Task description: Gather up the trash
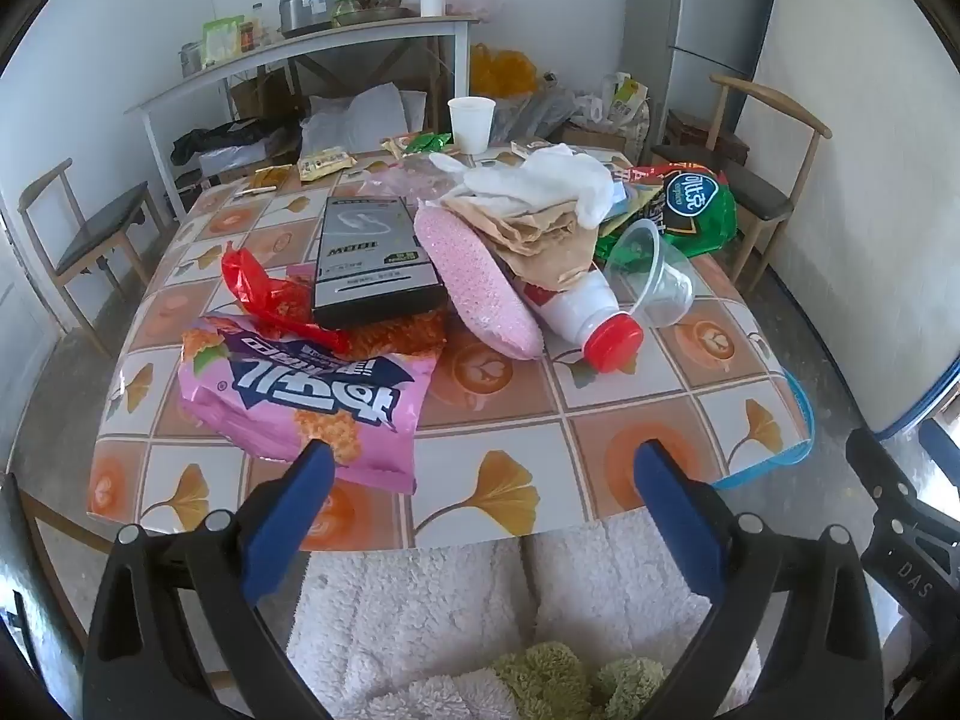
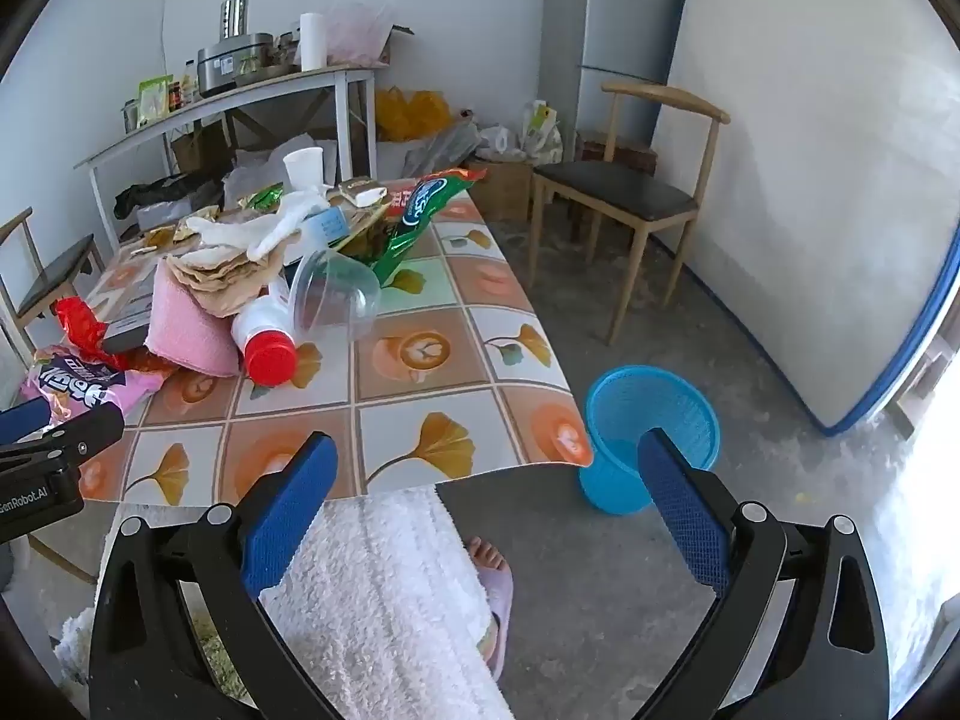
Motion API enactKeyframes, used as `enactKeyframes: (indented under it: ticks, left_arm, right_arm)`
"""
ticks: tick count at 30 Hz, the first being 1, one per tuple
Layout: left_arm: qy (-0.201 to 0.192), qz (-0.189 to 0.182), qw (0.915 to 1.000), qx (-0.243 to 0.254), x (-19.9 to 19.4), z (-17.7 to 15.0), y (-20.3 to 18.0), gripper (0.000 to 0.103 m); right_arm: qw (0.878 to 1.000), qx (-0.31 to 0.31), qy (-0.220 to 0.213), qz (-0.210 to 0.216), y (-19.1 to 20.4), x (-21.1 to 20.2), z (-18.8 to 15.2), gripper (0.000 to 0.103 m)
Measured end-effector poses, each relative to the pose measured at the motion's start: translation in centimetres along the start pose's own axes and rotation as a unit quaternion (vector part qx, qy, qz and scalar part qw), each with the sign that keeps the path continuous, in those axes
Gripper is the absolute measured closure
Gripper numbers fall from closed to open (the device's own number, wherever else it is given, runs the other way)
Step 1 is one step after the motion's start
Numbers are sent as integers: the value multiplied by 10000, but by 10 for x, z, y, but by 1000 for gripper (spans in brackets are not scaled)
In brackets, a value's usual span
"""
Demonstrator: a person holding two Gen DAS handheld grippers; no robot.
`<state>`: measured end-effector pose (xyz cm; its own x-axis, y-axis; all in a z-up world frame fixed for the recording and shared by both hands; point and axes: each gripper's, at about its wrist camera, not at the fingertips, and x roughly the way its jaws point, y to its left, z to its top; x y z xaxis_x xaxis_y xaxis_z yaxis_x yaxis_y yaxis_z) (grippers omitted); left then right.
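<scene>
Claws: two; left claw (image 1: pixel 483 462) spread wide, nothing between its blue pads, hovering at the near table edge; right claw (image 2: pixel 486 456) likewise spread and empty, over the near right corner.
Table (image 1: pixel 540 438): one, tiled cloth; trash piled mid to far.
Near trash: one pink snack bag (image 1: pixel 300 396), one red wrapper (image 1: pixel 264 294), one black box (image 1: pixel 372 258).
Mid trash: one pink sponge (image 1: pixel 480 282), one white bottle (image 1: pixel 591 318) with red cap, lying flat; brown paper on it.
Containers: one clear plastic cup (image 1: pixel 651 282), tipped over, looks empty; one white paper cup (image 1: pixel 471 123), upright at far edge, contents hidden; one blue basket (image 2: pixel 651 432) on floor beside table, empty.
Far: one green bag (image 1: pixel 696 210), white cloth.
</scene>
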<state>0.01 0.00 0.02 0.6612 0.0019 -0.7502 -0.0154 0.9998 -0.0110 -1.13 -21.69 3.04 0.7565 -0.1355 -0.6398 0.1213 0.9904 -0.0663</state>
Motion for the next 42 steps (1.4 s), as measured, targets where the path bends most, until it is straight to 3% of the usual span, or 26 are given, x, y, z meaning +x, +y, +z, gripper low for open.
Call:
enactKeyframes:
  ticks: [42]
  left_arm:
    - [32,15,9999,-152,1,-3,14,6]
  right_arm:
    - [9999,-66,159,-11,7,-2,0,7]
